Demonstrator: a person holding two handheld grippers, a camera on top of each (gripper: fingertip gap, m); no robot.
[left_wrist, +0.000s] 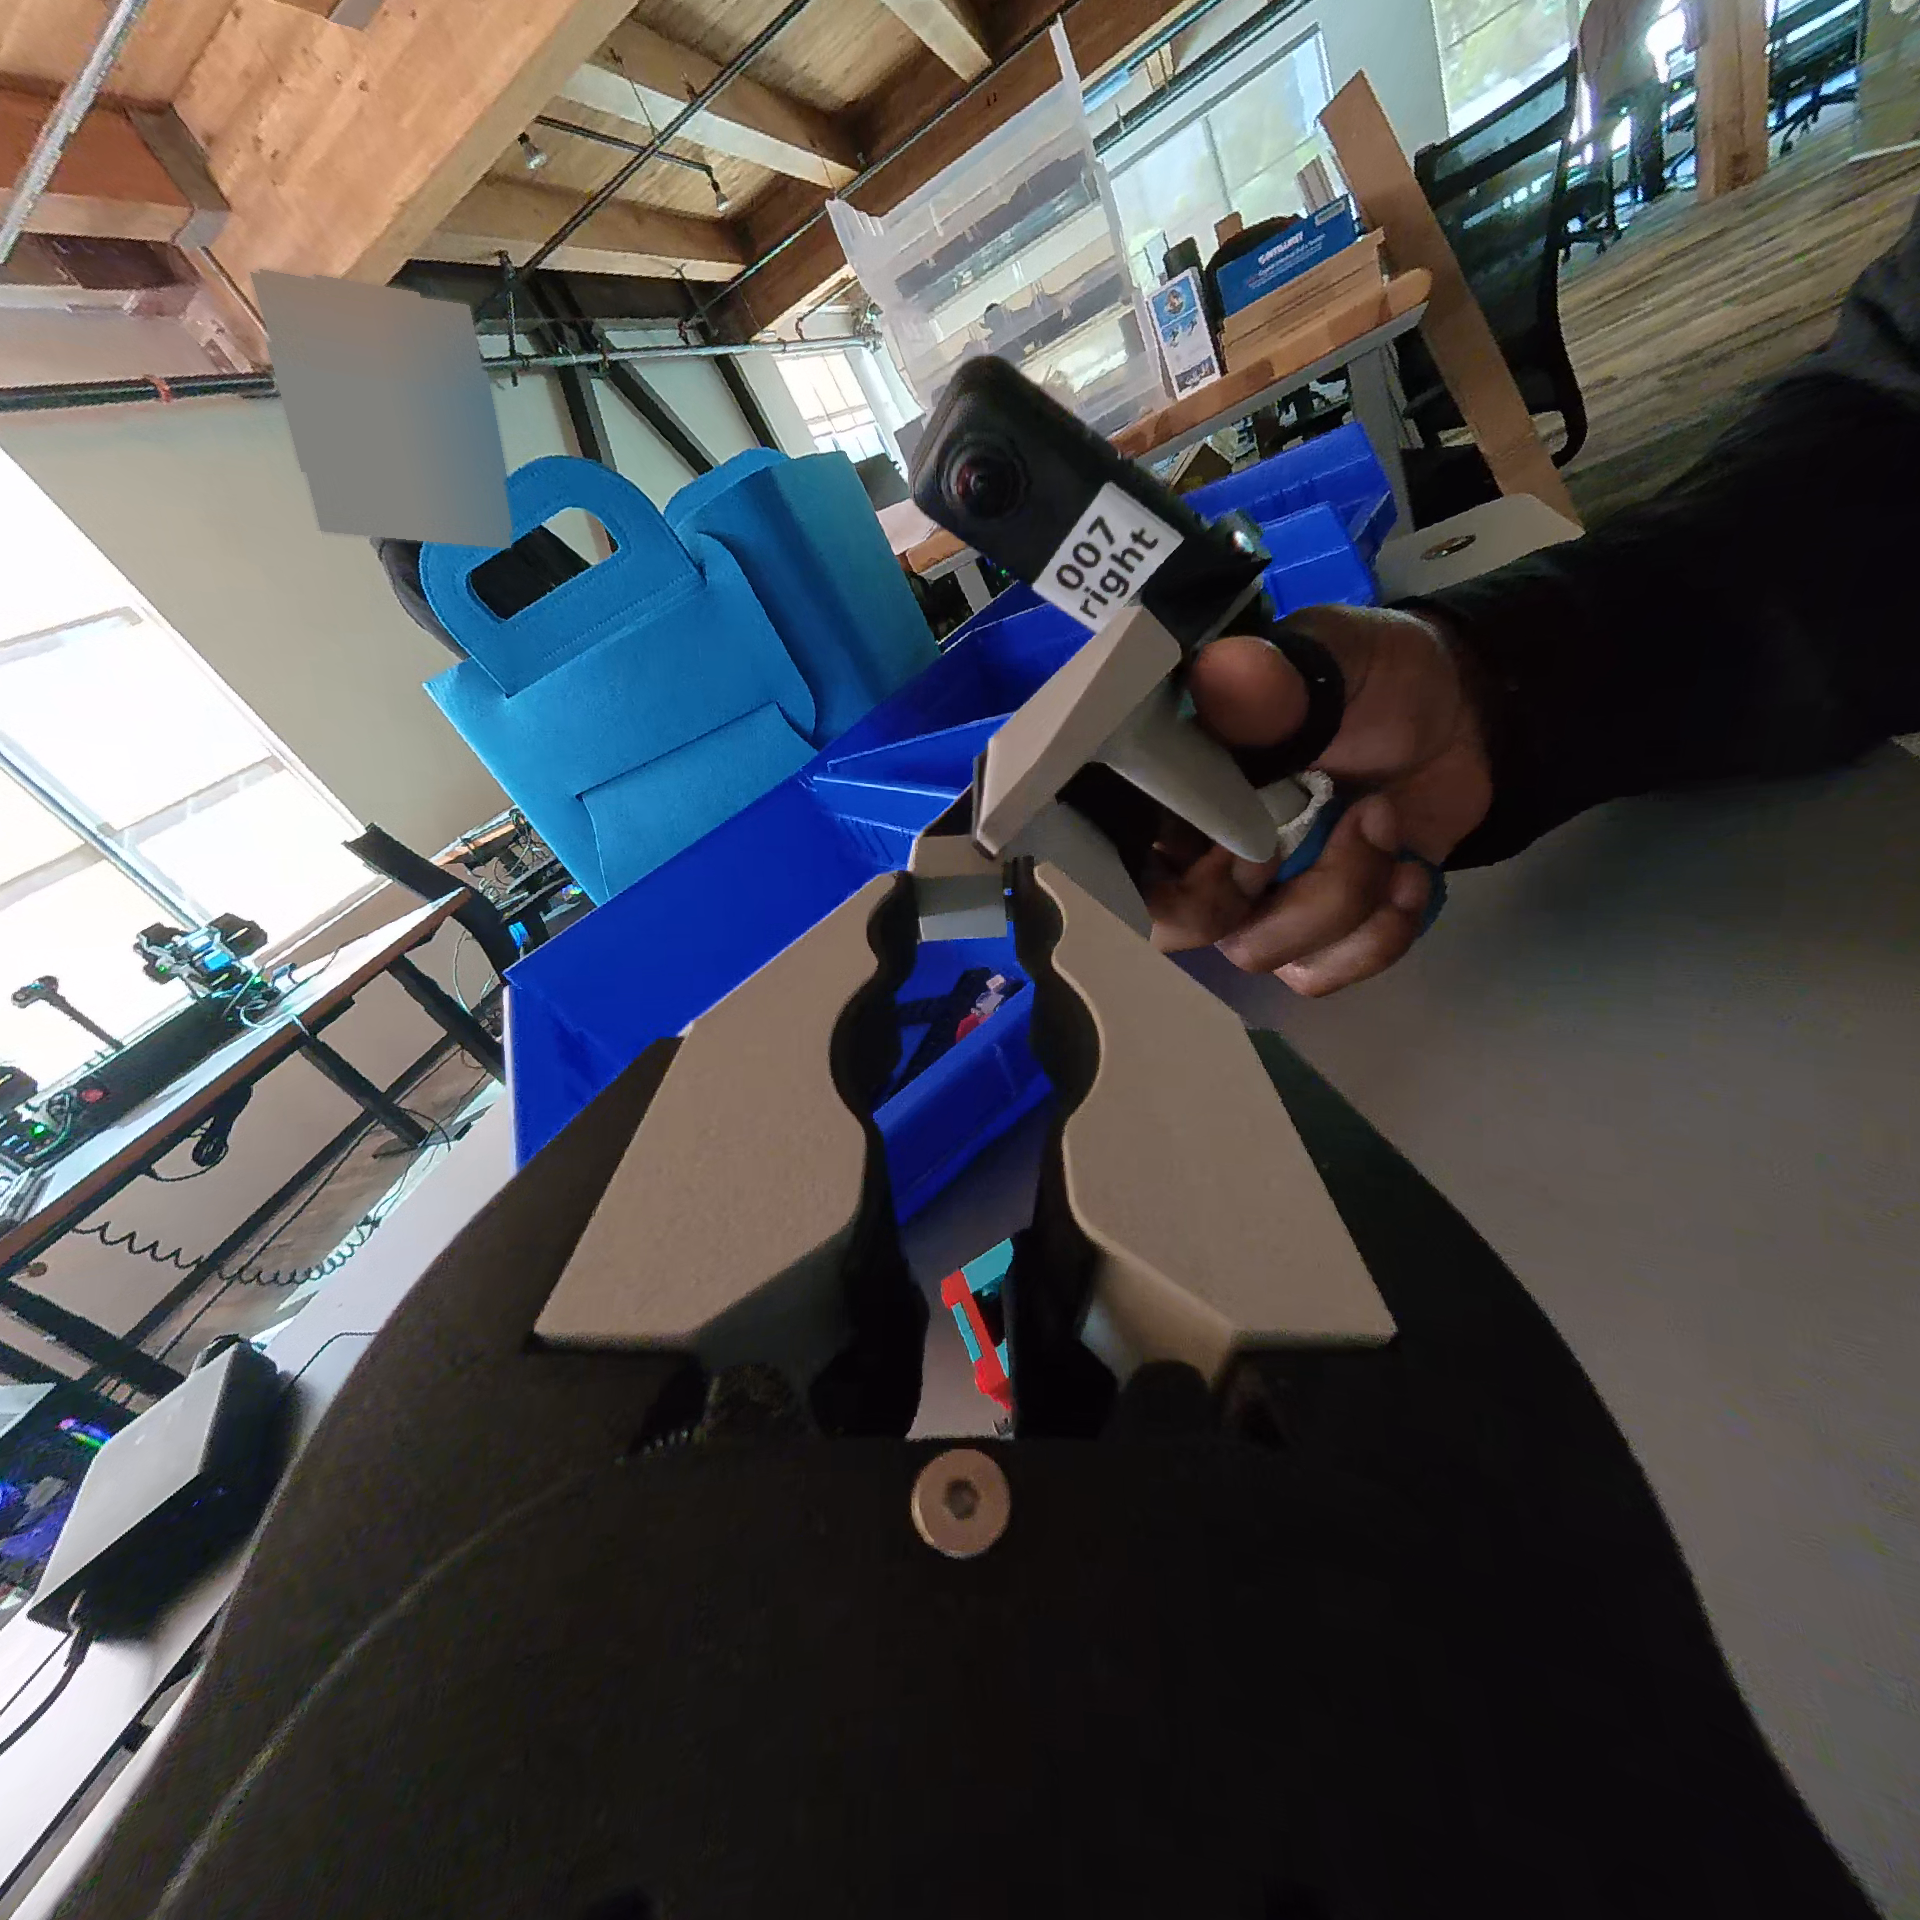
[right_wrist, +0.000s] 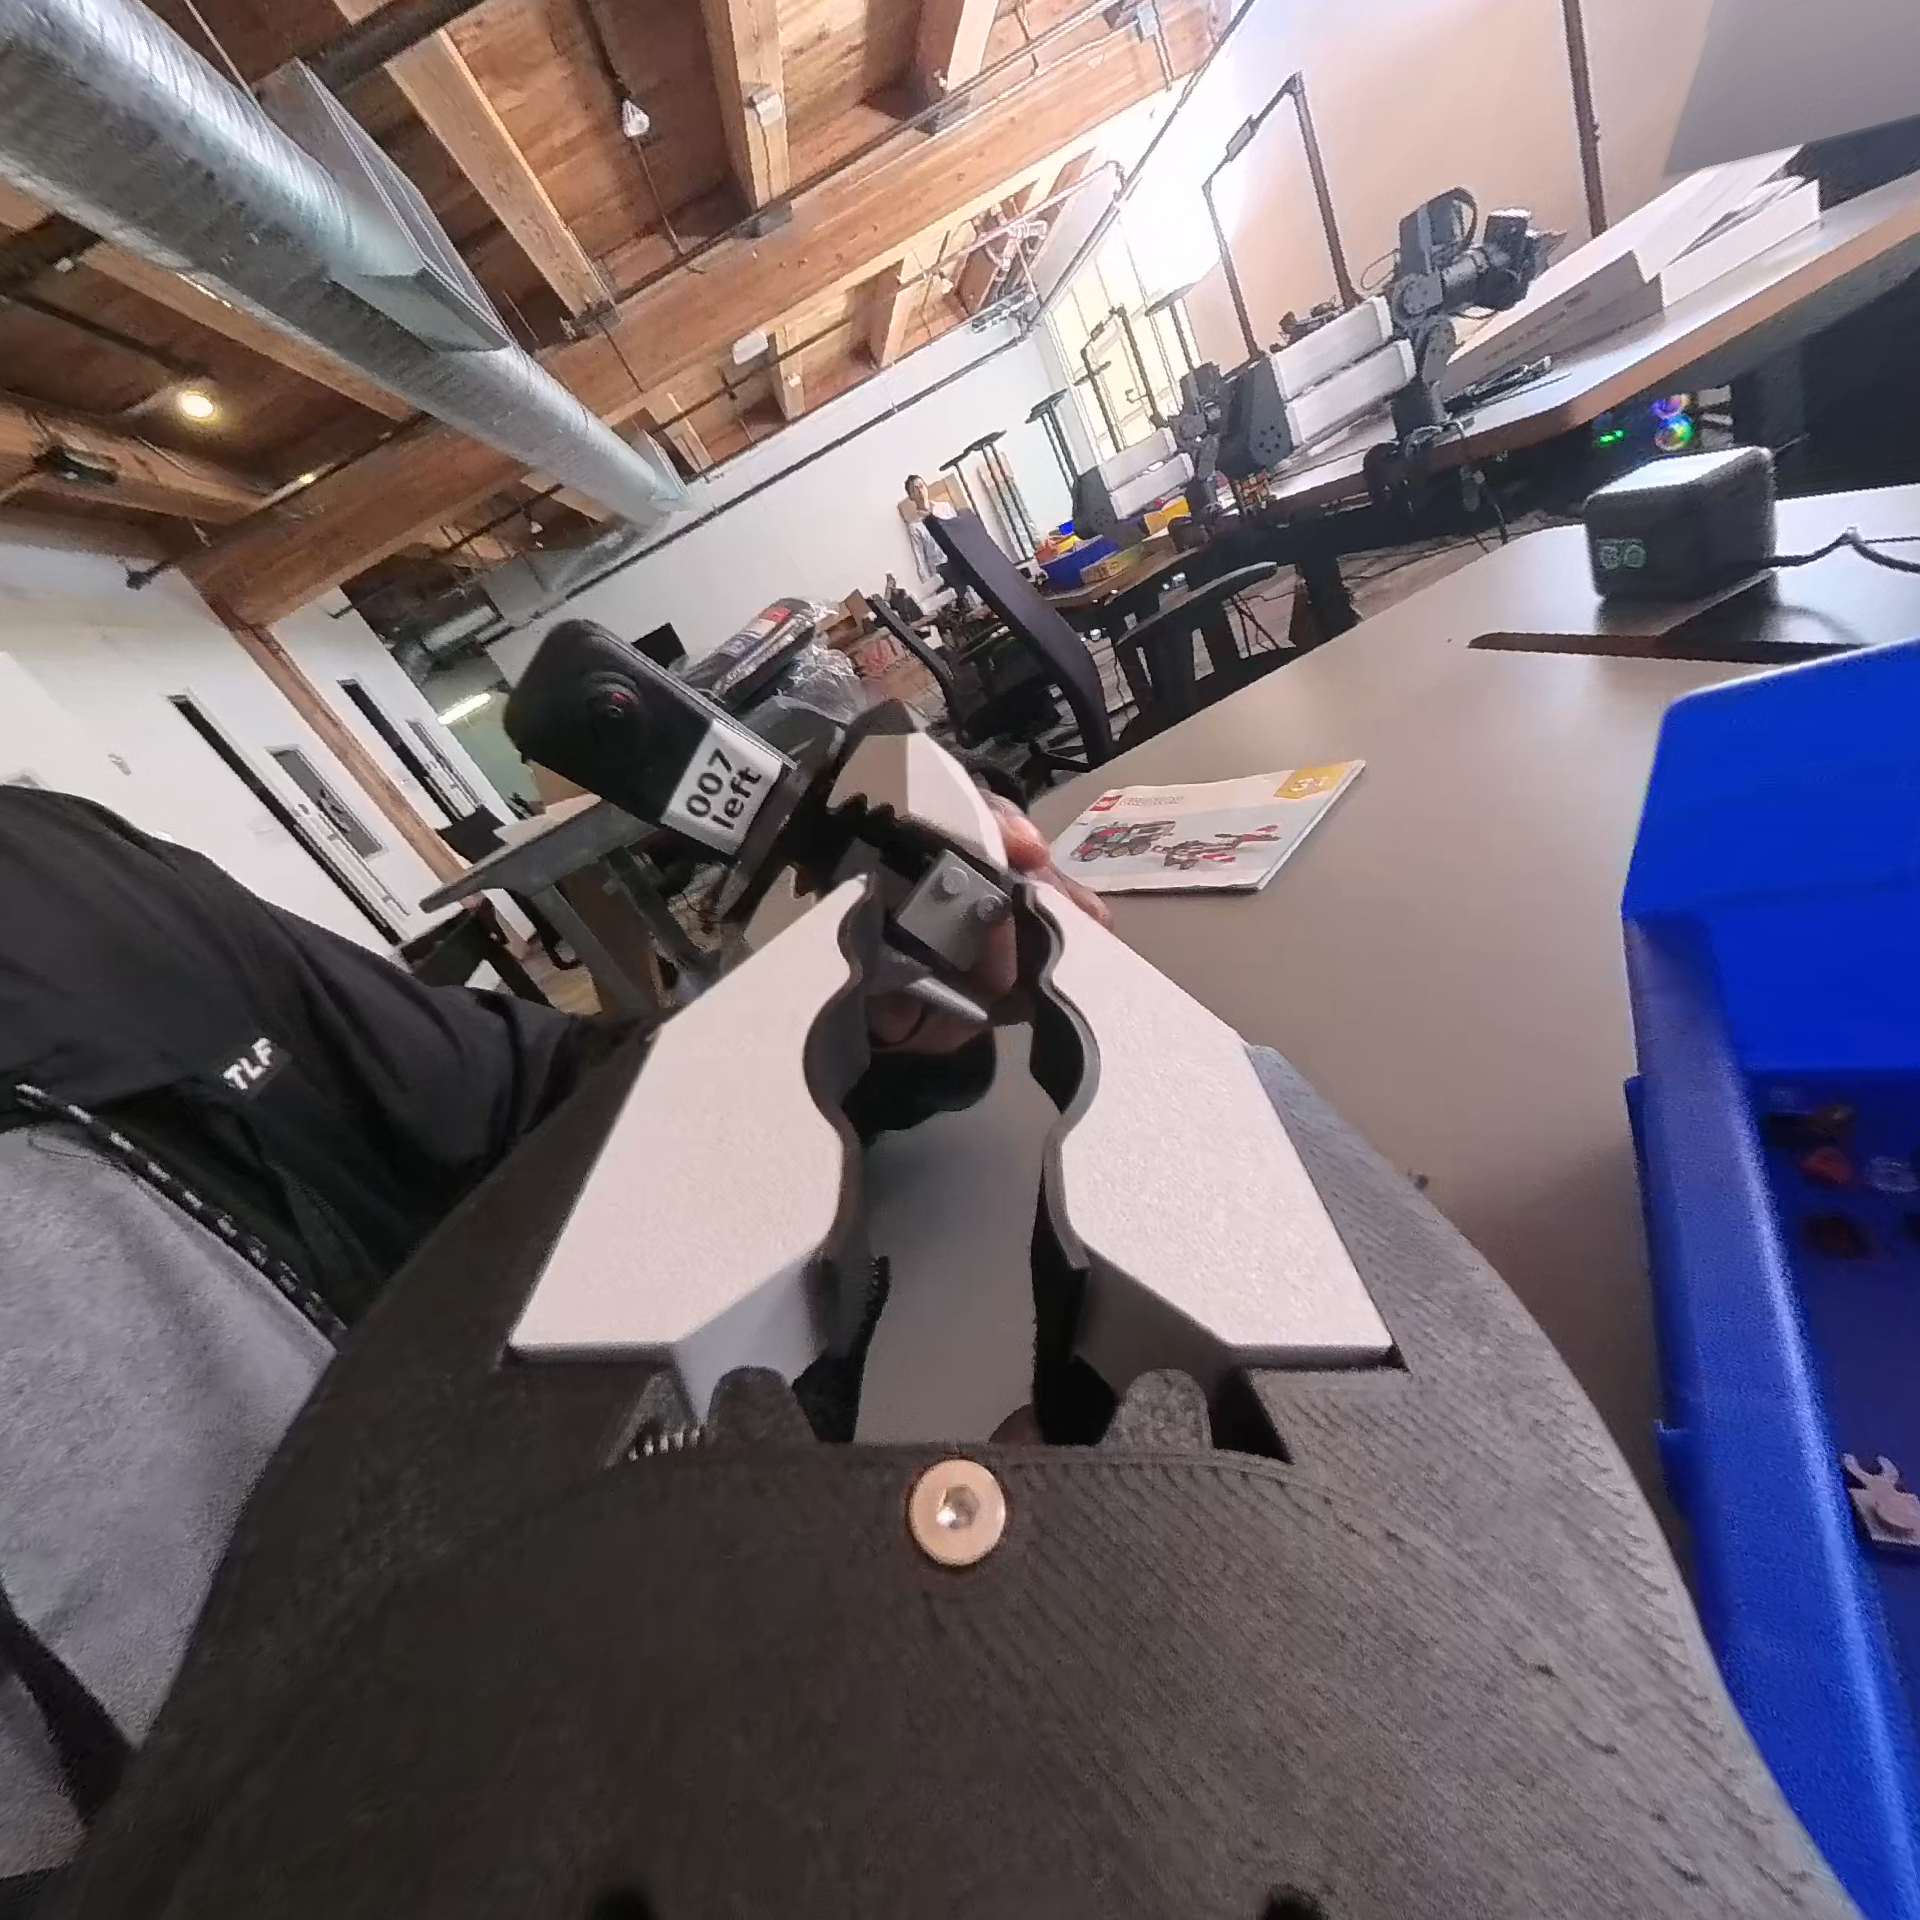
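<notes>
A small grey studded brick (left_wrist: 961, 912) sits between the fingertips of my left gripper (left_wrist: 964, 899), which is shut on it above a grey table (left_wrist: 1610, 1143). My right gripper (left_wrist: 982, 836), held by a hand, meets it from the upper right and touches the same brick. In the right wrist view the brick (right_wrist: 951, 914) shows two studs and fills the gap between the tips of my right gripper (right_wrist: 943, 906). The left gripper (right_wrist: 940, 862) comes in from the left, with one finger above the brick and one below it.
An open blue bin (left_wrist: 675, 997) of small pieces stands just behind the grippers, with a blue felt bag (left_wrist: 644, 707) beyond; the bin also shows at the right (right_wrist: 1787, 935). A printed booklet (right_wrist: 1205, 831) and a dark box device (right_wrist: 1678, 530) lie on the table (right_wrist: 1403, 987). A red and teal piece (left_wrist: 977, 1330) lies below my left fingers. Only a small space, under 4 cm, lies between the two pairs of fingers.
</notes>
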